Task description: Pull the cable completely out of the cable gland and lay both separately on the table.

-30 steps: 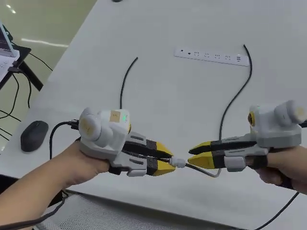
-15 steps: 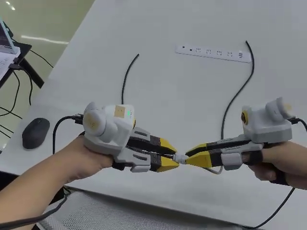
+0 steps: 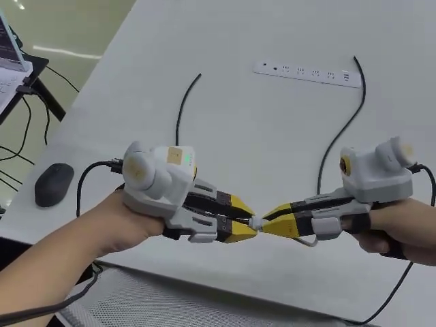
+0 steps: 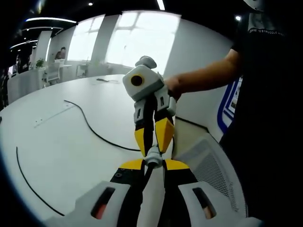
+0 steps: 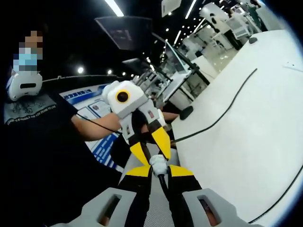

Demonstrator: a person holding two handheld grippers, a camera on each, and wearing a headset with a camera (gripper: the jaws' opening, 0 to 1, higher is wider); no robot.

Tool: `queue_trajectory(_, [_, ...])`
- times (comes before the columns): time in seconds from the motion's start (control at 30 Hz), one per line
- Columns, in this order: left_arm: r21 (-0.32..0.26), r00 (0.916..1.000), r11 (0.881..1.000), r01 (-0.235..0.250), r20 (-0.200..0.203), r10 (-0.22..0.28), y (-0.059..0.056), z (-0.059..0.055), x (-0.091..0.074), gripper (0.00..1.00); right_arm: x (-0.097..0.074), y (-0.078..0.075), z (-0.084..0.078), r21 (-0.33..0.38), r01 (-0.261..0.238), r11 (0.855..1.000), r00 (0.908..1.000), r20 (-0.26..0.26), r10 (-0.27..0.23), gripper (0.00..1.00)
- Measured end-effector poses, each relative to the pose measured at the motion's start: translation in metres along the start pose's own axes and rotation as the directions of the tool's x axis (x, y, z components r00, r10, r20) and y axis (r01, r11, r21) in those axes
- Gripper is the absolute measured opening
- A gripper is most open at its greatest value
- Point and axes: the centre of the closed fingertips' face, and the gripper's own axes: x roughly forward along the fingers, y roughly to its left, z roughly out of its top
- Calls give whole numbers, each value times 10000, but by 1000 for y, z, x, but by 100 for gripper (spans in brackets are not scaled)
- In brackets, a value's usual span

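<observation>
1. The left gripper [image 3: 246,222] is clamped narrow on the white cable gland [image 3: 256,222]. The gland is held in the air above the near edge of the table [image 3: 238,143].
2. The right gripper [image 3: 267,221] meets it tip to tip. Its jaws are closed down on the cable [image 3: 308,242] just behind the gland, and the grey cable loops out below that gripper.
3. In the right gripper view the gland [image 5: 158,164] sits at the jaw tips, with the dark cable [image 5: 164,182] running back between them.
4. Farther back on the table lie a white power strip [image 3: 306,73] and its black cord [image 3: 340,136]. A thin loose black cord [image 3: 180,112] lies well apart from it, and a dark mouse [image 3: 53,184] sits at the left edge.
5. A grey mesh seat [image 3: 170,300] shows below the table's near edge.
6. The table is plain white. The room has large windows and strip ceiling lights, with other desks beyond.
7. Count: two grippers, one gland, one grey cable, one power strip, one mouse and two black cords on the table.
</observation>
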Motion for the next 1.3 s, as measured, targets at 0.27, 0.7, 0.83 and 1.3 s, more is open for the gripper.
queue_trajectory(0.27, [-316,10000,9995,53,15,-52,2,-4,-2,15,3,0,-2,-2746,750,9586,9946,-485,-917,8])
queue_trajectory(0.7, [-1147,9996,9933,164,265,-134,-2,-10,1,15,8,-7,-12,-7478,2084,6304,9301,-479,-3643,7])
queue_trajectory(0.83, [-1173,9997,9930,168,214,-143,-2,-9,2,15,9,-8,-13,-7860,2193,5780,9141,-416,-4033,7])
queue_trajectory(1.3, [-945,9994,9953,220,277,-194,-3,-4,3,15,5,-8,-9,-7403,2415,6274,9136,-446,-4042,8])
